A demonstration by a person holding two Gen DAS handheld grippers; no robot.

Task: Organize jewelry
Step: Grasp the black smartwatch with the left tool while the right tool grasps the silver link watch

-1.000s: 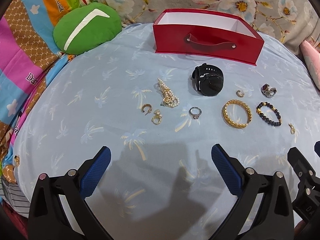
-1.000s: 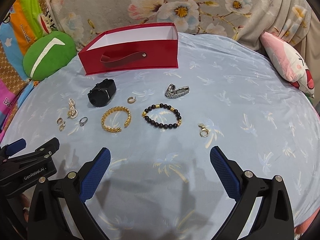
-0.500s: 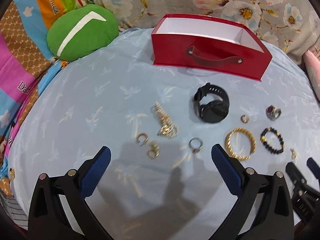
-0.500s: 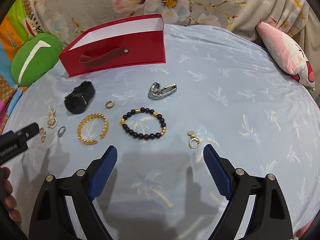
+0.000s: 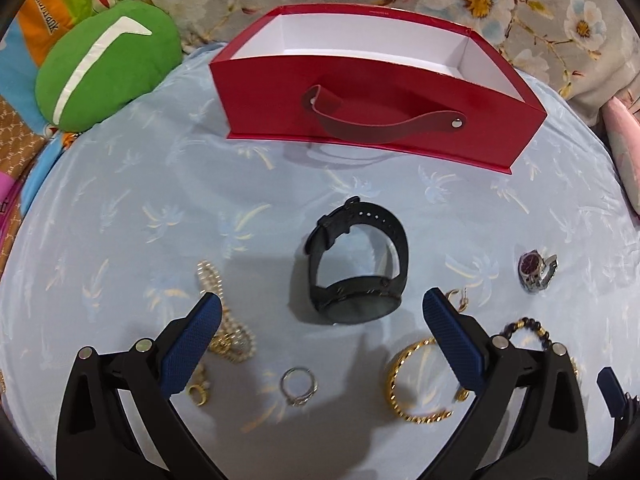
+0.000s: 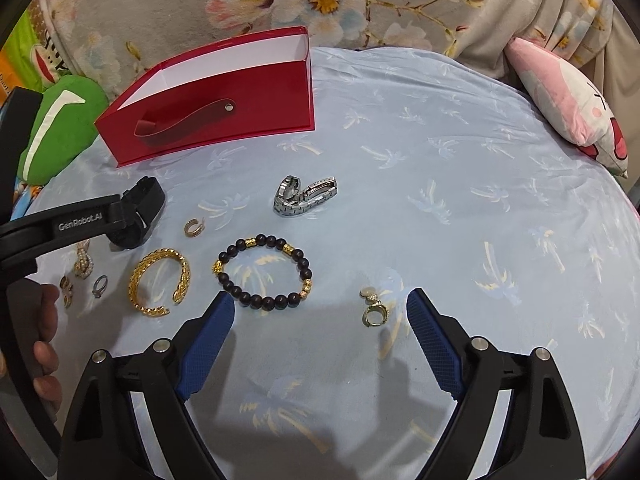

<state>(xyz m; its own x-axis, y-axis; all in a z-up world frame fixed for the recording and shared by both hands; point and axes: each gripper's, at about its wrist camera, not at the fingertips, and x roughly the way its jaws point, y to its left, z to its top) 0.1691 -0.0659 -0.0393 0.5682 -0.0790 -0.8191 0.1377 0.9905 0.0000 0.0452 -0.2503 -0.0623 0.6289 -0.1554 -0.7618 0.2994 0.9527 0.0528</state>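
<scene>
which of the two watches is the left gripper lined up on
The black watch: it lies between the open left gripper's fingers, just ahead of them. The silver watch sits off to the right, outside the fingers.

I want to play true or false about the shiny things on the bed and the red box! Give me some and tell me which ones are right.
1. The red box has jewelry inside. False: what shows of its inside is bare white.
2. The black watch lies between the open fingers of the left gripper. True.
3. The right gripper is squeezing the black bead bracelet. False: its fingers are open and hold nothing; the bracelet lies on the sheet.
4. The silver watch lies farther from the right gripper than the bead bracelet. True.
5. The gold bangle is a closed circle. False: it has a gap.
</scene>
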